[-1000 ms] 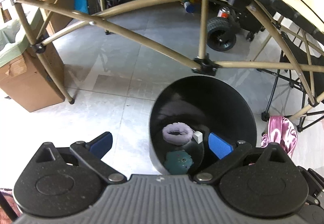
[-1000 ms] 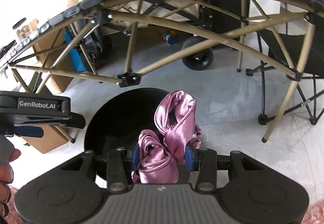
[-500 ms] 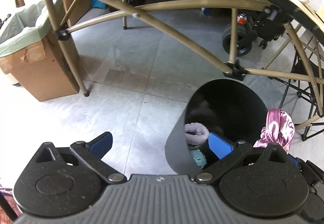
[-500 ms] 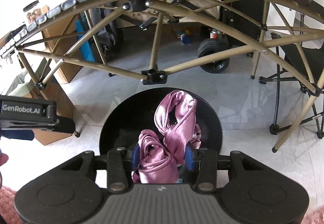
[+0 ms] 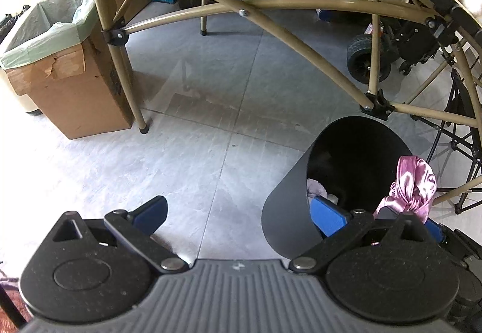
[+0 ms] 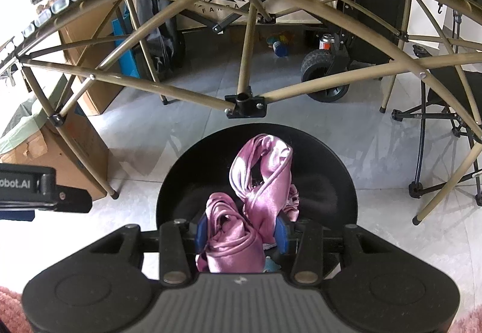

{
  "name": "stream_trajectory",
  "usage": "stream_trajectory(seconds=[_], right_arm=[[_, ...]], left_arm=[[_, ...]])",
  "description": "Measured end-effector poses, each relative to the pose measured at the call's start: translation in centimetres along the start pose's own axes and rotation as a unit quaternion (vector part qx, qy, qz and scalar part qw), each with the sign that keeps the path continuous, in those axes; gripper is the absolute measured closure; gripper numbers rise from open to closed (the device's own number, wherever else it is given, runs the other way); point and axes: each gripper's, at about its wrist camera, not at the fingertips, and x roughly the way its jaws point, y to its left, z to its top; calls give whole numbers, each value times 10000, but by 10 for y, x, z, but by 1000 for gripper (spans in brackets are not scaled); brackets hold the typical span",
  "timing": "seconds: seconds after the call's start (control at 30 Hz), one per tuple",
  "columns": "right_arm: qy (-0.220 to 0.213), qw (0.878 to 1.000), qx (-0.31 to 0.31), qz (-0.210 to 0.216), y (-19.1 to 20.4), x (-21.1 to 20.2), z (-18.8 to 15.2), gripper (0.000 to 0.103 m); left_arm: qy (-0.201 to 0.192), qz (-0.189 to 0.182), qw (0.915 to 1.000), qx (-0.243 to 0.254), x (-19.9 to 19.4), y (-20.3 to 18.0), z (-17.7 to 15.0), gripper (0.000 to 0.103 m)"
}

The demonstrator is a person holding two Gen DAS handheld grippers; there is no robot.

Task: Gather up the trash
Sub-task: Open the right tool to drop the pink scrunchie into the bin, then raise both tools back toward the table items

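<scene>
A black round bin (image 5: 289, 206) stands on the grey floor, also in the right wrist view (image 6: 331, 179). My right gripper (image 6: 241, 232) is shut on a pink satin cloth (image 6: 259, 179) and holds it over the bin's mouth. The cloth shows in the left wrist view (image 5: 412, 185) at the bin's right rim. My left gripper (image 5: 238, 212) is open and empty, left of the bin, its right finger (image 5: 327, 214) in front of the bin's rim. A lilac fuzzy item (image 5: 314, 186) lies inside the bin.
A folding table's tan frame (image 5: 301, 41) arches over the floor, with a leg (image 5: 144, 128) at the left. A cardboard box lined with a green bag (image 5: 60, 68) stands at the left. A wheeled cart (image 5: 367, 59) and a folding chair (image 6: 446, 110) stand behind.
My left gripper has moved left, so the bin has slid to the right of its view. My right gripper with the cloth has moved further over the bin's mouth.
</scene>
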Motion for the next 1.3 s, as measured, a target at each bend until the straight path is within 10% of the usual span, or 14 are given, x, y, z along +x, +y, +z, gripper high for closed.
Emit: stream_trajectory(seconds=[0.37, 0.57, 0.67, 0.8, 1.3], right_arm=[[67, 10000, -10, 3, 4, 5, 1, 59], [170, 9997, 131, -109, -1, 9, 1, 41], [121, 9995, 184, -217, -2, 8, 2, 8], [30, 9994, 86, -320, -2, 6, 1, 0], [102, 9994, 103, -328, -5, 7, 1, 0]], left_arm=[[59, 11, 10000, -29, 2, 5, 0, 0], [65, -4, 10000, 4, 2, 3, 0, 0], [81, 4, 10000, 9, 2, 4, -1, 0], [94, 6, 10000, 23, 3, 3, -1, 0], [92, 5, 10000, 21, 3, 3, -1, 0]])
